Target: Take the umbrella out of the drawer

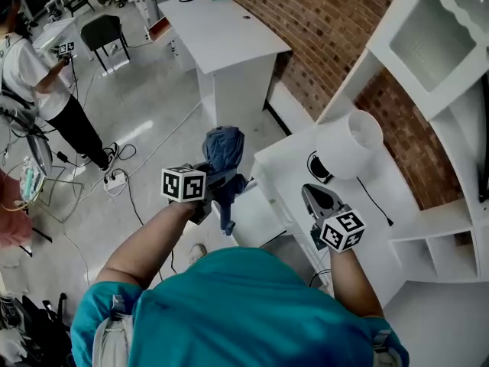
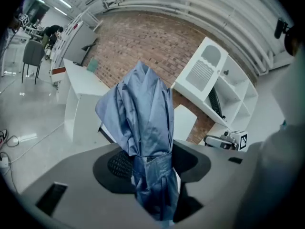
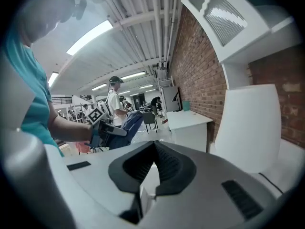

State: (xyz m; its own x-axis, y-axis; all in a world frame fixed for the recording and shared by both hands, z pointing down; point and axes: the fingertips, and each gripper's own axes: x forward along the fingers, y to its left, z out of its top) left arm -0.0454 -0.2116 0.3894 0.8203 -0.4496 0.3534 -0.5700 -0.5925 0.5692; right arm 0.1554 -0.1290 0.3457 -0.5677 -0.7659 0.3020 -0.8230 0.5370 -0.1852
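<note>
- The left gripper [image 1: 214,183] is clenching its 2 jaws around the folded blue fabric umbrella [image 1: 224,150], gripping it low on the bundle where a strap is cinching the cloth.
- The umbrella is standing roughly upright in the grip, its loose folds spreading above the jaws and a short end hanging below them.
- The umbrella is hanging in the air, out of the white pulled-out drawer [image 1: 256,219], which is showing just right of the umbrella's lower end in the head view; I cannot tell what is lying inside that drawer.
- The right gripper [image 1: 315,197] is hovering with its 2 jaws pressed together at the tips, grasping nothing.
- It is floating over the near part of the white cabinet top [image 1: 286,167], near the white cylindrical lamp shade [image 1: 350,144] standing further right on that top.
- A white shelf unit [image 1: 439,235] with open compartments is standing at the far right against the red brick wall [image 1: 306,29].
</note>
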